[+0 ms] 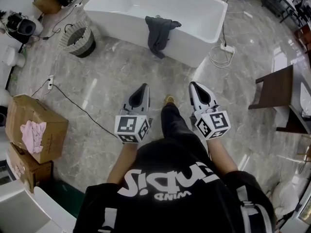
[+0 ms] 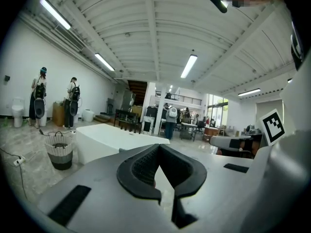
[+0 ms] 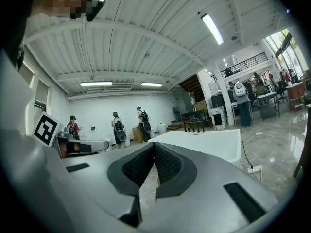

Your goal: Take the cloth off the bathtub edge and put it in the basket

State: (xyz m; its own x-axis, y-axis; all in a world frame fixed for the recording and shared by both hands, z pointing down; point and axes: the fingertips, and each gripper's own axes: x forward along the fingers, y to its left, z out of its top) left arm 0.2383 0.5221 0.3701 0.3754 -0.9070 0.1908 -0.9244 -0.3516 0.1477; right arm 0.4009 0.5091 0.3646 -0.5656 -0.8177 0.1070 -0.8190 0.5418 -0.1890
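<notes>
A dark grey cloth (image 1: pixel 160 32) hangs over the near rim of the white bathtub (image 1: pixel 121 6), its lower end draped down the tub's outer wall. A striped woven basket (image 1: pixel 80 39) stands on the floor left of the tub. My left gripper (image 1: pixel 144 86) and right gripper (image 1: pixel 193 84) are side by side above the marble floor, well short of the tub and pointing toward it. Both are shut with nothing between the jaws. The left gripper view shows the shut left gripper (image 2: pixel 158 146), the tub (image 2: pixel 112 137) and the basket (image 2: pixel 60 152). The right gripper view shows the shut right gripper (image 3: pixel 154 144) and the tub (image 3: pixel 209 141).
Cardboard boxes (image 1: pixel 46 137) holding a pink rag (image 1: pixel 33 130) stand at the left. A black cable (image 1: pixel 77 106) crosses the floor. A power strip with coiled cord (image 1: pixel 222 50) lies right of the tub. A dark wooden table (image 1: pixel 279 89) is at the right. People (image 2: pixel 39 98) stand far off.
</notes>
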